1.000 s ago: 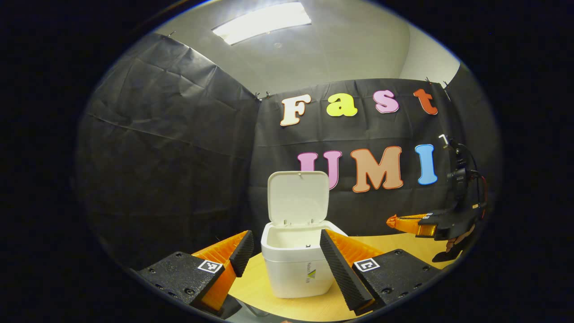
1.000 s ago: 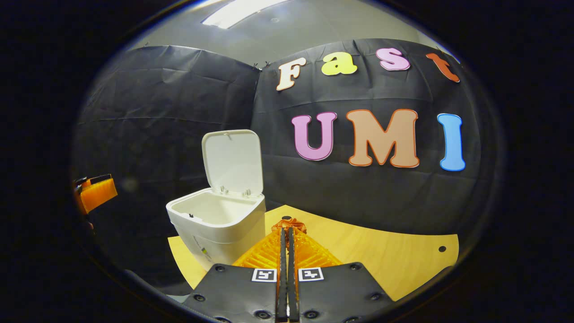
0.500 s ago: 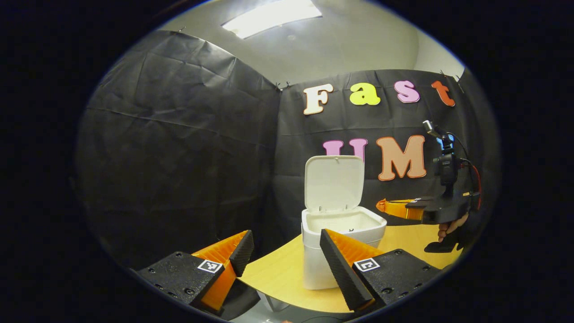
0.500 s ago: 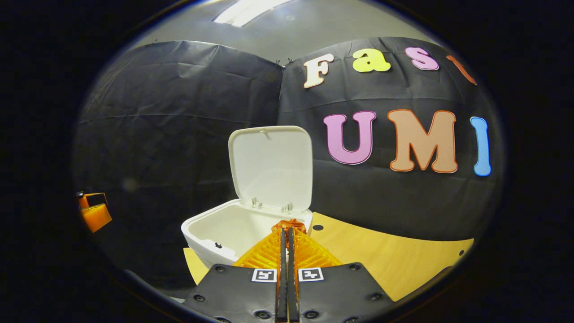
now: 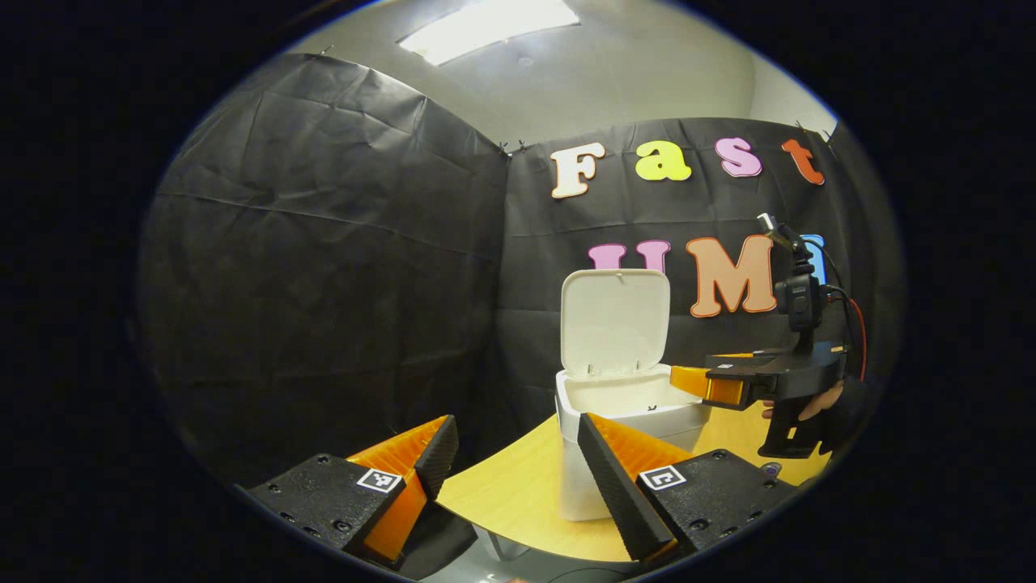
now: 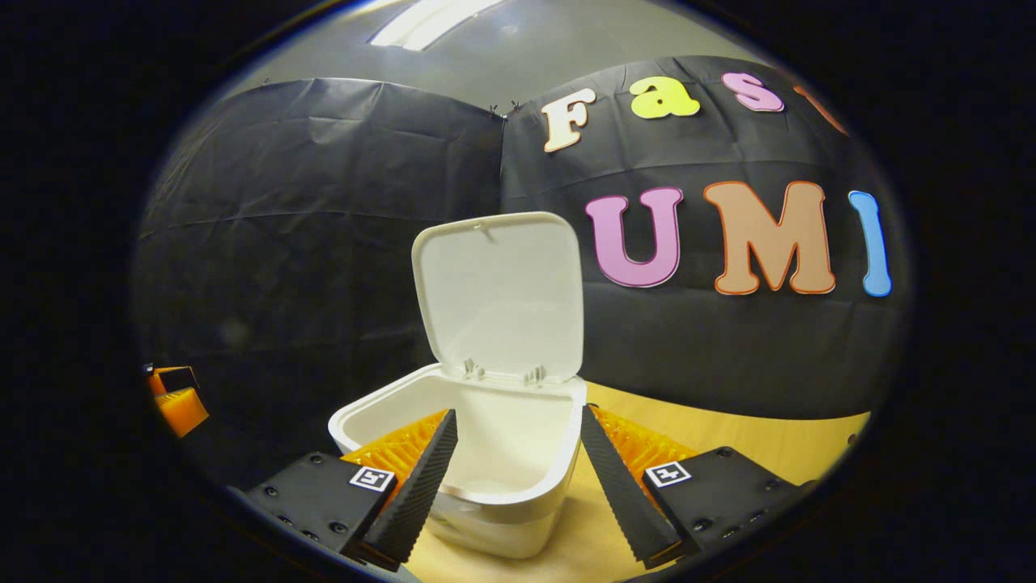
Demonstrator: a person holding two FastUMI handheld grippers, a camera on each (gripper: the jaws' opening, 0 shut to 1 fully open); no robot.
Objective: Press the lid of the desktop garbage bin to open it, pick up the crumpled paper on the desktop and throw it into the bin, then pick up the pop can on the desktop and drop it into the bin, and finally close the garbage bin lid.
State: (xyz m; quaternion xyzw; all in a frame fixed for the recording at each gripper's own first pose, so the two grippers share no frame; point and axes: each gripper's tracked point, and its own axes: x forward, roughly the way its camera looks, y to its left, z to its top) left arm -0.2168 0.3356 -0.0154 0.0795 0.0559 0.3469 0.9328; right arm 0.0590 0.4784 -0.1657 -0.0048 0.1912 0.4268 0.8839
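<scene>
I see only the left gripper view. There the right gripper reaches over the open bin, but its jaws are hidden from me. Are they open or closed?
Observer: In the right gripper view, the right gripper has its jaws wide apart.
Operator: Is anything between them?
Observer: Nothing is held; the bin opening lies between them.
Operator: Is paper visible inside?
Observer: The inner wall that shows is bare white; I cannot see the bottom.
</scene>
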